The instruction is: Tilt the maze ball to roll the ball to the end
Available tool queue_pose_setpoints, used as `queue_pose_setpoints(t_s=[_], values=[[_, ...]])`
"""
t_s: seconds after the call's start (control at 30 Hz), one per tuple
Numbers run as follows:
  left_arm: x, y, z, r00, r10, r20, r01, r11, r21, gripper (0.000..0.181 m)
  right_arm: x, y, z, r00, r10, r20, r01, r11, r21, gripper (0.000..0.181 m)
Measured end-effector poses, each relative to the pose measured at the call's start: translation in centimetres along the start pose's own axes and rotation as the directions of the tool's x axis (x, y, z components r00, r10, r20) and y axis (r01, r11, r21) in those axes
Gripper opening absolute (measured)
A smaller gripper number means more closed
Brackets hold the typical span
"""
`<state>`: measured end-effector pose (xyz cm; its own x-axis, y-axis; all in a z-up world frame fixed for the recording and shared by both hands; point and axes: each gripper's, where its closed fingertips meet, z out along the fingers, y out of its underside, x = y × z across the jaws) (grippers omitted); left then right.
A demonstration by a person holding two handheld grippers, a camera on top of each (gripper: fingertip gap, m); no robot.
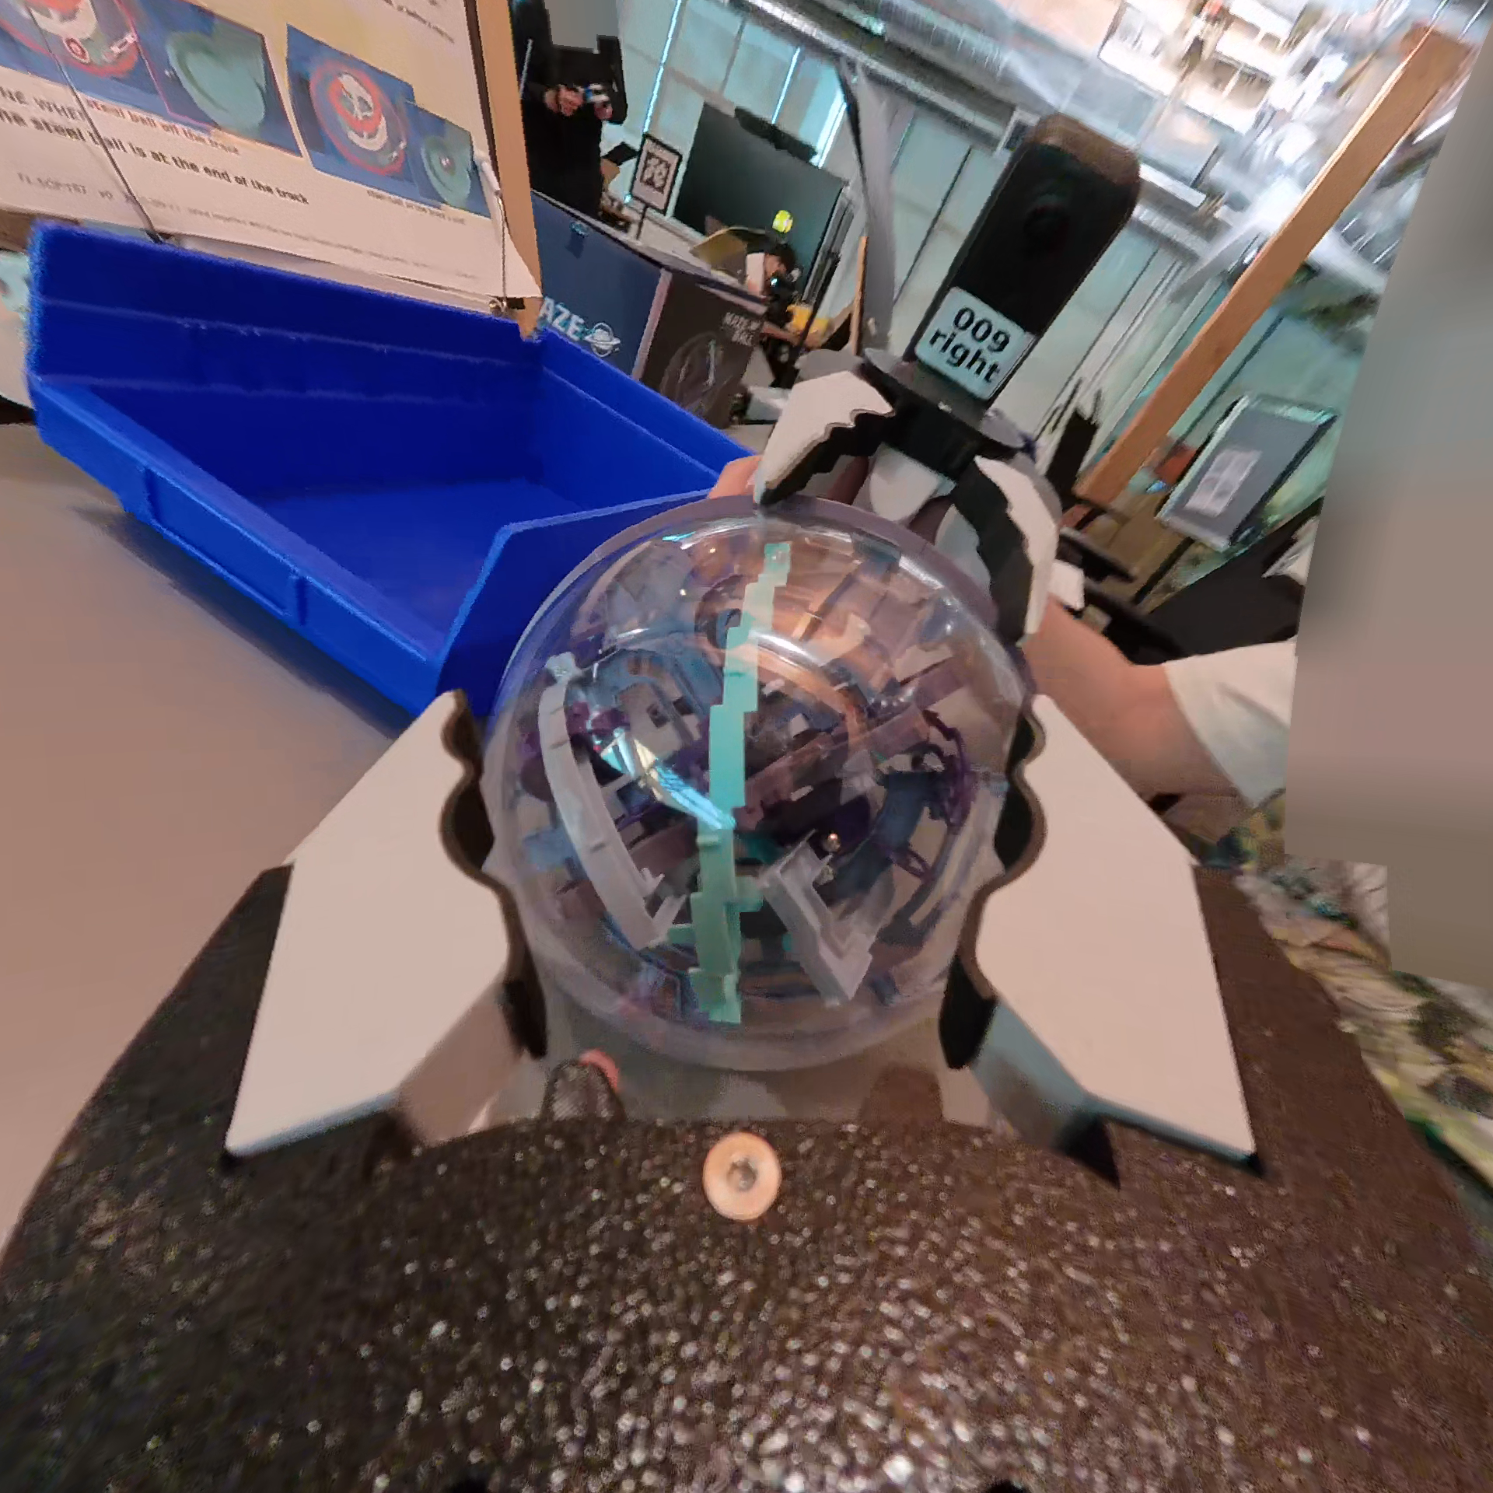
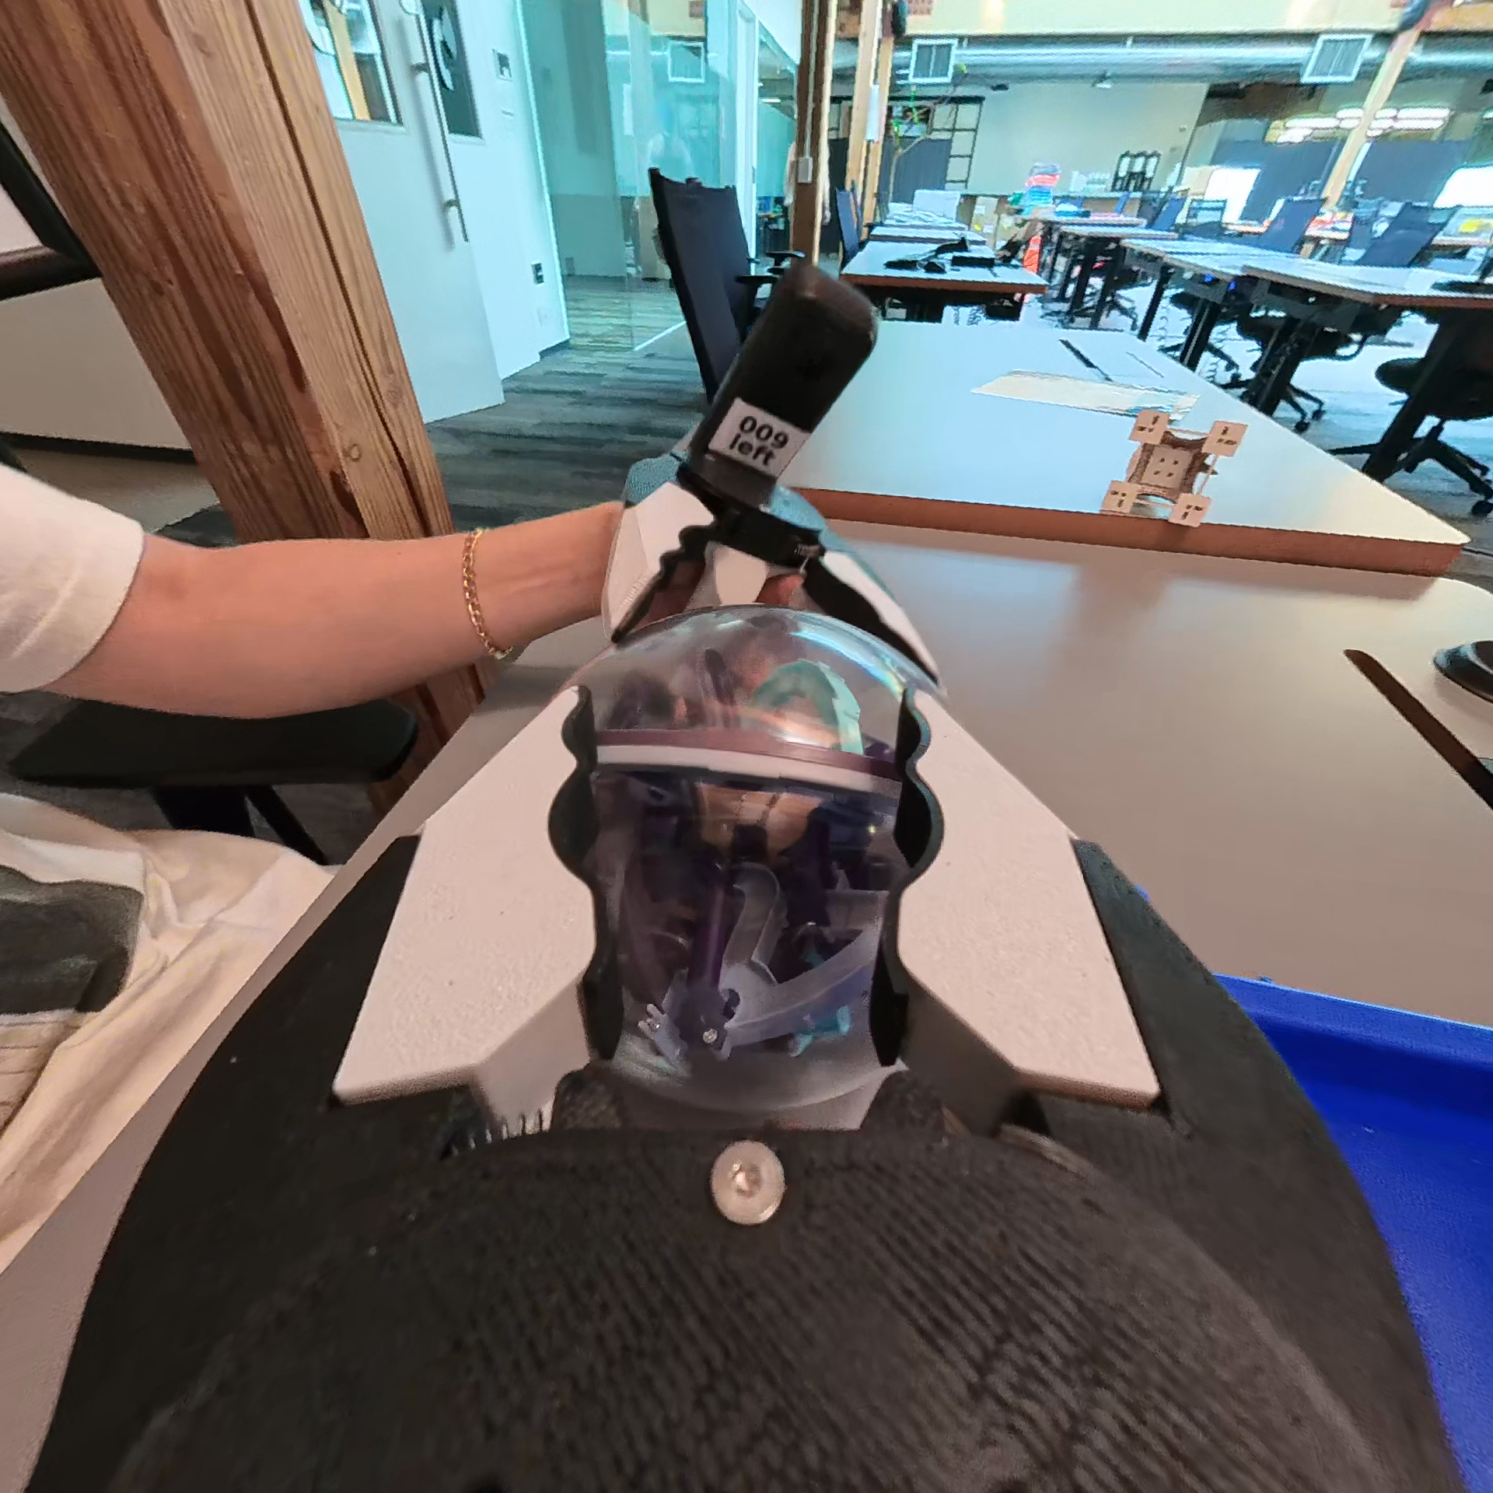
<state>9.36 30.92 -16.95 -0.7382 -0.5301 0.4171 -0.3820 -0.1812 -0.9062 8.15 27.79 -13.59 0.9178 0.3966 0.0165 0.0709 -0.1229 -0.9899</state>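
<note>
Maze ball [image 1: 759, 784] — a clear sphere packed with grey, purple and teal tracks — sits clamped between both grippers above the pale table [image 1: 161, 767], near its front edge.

Seen from the left wrist view, going left to right: a blue bin [image 1: 267, 501] lies on the table with its open front wall just behind the sphere, and a printed instruction sheet [image 1: 242, 121] stands behind the bin. Next comes the left gripper [image 1: 739, 792], spread wide, its wavy black pads [image 1: 464, 800] pressing the sphere's two flanks, so it is grasping the maze ball. Inside the sphere a teal stepped track runs top to bottom, and a small steel ball [image 1: 830, 845] rests on a grey ledge right of that track. On the far side the right gripper [image 1: 893, 557] clasps the top and right of the sphere, with a person's forearm [image 1: 1131, 711] behind it.

In the right wrist view the person's left arm [image 2: 323, 614] with a gold bracelet reaches in from the left beside a wooden post [image 2: 242, 323]. The right gripper [image 2: 747, 881] is also spread wide and clenched on the sphere, its pads touching both sides — the purple-and-white seam ring runs across between them. Beyond, the left gripper [image 2: 775, 654] grips the far half. To the right the tabletop is bare up to a dark strip at its right edge, and the bin's blue corner shows at the lower right.
</note>
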Motion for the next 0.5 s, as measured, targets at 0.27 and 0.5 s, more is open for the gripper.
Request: queue_pose_setpoints(t_s=[0.27, 0.5], values=[[0.6, -0.7, 1.6, 0.973, 0.223, 0.053, -0.218, 0.972, -0.091, 0.126, 0.5, 0.4, 0.4, 0.999, -0.026, -0.032, 0.026, 1.0, -0.001, 0.075], [-0.1, -0.7, 1.4, 0.983, 0.149, 0.112, -0.142, 0.988, -0.066, 0.129, 0.8, 0.1, 0.4, 0.998, -0.012, -0.055, 0.013, 1.0, 0.016, 0.071]])
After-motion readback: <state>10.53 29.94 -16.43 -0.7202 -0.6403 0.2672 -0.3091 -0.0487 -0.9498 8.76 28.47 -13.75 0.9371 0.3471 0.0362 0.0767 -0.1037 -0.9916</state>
